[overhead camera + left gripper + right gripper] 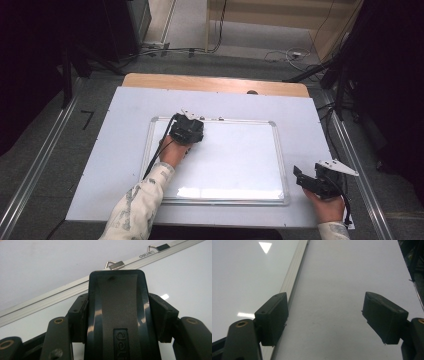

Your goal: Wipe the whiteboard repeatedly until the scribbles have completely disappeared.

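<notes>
- Nearest the high camera we see our two forearms, one patterned sleeve (137,205) at seven o'clock and one bare wrist at five o'clock.
- We count two grippers. Our left gripper (187,131) sits on the whiteboard (235,160), toward its eleven o'clock corner.
- Its two jaws are clamped on one black eraser (117,315), which presses flat on the board; in the left gripper view a pad (80,315) squeezes it from each side.
- Beyond the eraser, at twelve o'clock in that view, we count two metal hanger clips (114,264) on the board's silver frame.
- Our right gripper (320,180) rests off the board, at four o'clock on the white table sheet (125,115), just beside the frame.
- Its jaws stand wide apart with nothing between them; in the right gripper view the two pads (274,317) flank bare sheet.
- We count one whiteboard, wiped clean, with light glare near its six o'clock edge.
</notes>
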{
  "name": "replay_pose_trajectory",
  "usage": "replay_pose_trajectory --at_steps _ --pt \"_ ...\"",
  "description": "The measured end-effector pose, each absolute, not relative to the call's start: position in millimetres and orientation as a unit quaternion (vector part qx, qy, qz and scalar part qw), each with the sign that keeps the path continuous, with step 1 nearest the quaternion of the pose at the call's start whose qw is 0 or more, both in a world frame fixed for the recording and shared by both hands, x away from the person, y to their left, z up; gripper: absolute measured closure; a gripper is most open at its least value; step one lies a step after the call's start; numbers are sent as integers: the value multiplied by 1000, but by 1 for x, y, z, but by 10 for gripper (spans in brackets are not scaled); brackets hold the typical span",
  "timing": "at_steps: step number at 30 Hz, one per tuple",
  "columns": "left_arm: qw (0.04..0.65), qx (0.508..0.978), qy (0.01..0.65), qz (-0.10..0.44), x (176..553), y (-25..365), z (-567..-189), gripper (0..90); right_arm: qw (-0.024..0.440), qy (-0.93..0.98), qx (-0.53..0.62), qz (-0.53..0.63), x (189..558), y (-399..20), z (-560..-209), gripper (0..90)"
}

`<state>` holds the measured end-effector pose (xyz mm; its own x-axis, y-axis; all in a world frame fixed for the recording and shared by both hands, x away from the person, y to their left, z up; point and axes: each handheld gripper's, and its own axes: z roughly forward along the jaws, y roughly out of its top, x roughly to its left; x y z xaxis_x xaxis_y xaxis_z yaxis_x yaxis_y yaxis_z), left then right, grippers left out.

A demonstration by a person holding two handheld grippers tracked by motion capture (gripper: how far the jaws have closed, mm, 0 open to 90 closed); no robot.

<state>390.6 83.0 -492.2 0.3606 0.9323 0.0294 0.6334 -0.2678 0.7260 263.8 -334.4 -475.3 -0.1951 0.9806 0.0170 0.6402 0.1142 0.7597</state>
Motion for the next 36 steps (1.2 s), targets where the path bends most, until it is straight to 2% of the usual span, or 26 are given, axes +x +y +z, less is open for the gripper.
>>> replay_pose_trajectory --at_steps 25,36 --pt "315 750 531 239 384 112 -493 409 259 702 578 327 264 -334 -476 197" --pt "311 749 530 248 382 112 -492 409 258 701 580 324 265 -332 -476 197"
